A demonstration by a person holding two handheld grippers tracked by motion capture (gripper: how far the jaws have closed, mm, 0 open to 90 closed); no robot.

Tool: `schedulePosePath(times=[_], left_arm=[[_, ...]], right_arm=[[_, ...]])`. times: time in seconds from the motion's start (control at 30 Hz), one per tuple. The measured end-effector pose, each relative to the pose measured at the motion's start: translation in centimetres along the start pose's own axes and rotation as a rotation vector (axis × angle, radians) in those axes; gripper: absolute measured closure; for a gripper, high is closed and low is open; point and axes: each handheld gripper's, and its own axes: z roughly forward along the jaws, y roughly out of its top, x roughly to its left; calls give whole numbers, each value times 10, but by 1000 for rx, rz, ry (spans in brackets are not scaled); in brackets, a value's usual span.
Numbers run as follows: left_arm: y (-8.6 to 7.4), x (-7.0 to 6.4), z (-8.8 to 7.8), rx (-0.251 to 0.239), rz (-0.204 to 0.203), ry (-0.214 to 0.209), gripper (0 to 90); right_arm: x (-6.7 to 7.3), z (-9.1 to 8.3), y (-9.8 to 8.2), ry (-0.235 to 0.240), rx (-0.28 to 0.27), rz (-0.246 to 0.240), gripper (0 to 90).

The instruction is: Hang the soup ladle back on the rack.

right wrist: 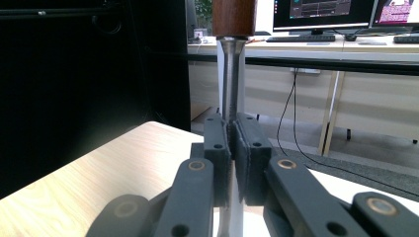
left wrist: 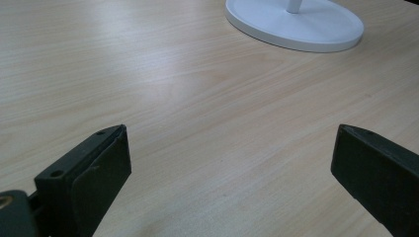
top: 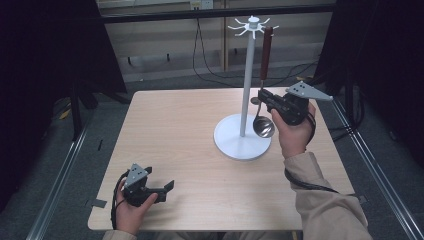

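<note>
Light wood table [top: 180, 130], white stand [top: 243, 142] on it; dark curtains [top: 45, 45] w/ grey floor [top: 75, 165].

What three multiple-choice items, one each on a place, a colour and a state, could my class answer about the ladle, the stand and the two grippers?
1. Where does the left gripper rest?
A on the stand's base
B near the table's front left corner
C on the hooks

2. What colour is the ladle handle?
A reddish-brown
B blue
C white

3. How do the right gripper jaws stand?
A wide apart
B shut on the ladle's metal stem
C shut on the pole

Answers: 1 B, the high view shows it there on the table. 2 A, brown wood above the metal stem. 3 B, both pads press the stem beside the stand.
</note>
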Motion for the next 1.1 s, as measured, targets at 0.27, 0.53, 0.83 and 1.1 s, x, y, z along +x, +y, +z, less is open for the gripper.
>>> schedulePosePath(times=[0.27, 0.53, 0.83, 1.1], left_arm=[[1, 0, 0, -10, -15, -3, 19], [2, -1, 0, -4, 8, -10, 21], [3, 0, -1, -4, 12, -5, 21], [3, -2, 0, -5, 17, -5, 21]], right_arm=[[1, 1, 1, 6, -12, -11, 790], [4, 0, 3, -4, -10, -29, 668], [2, -4, -1, -28, 11, -33, 500], [3, -11, -10, -20, 31, -34, 377]])
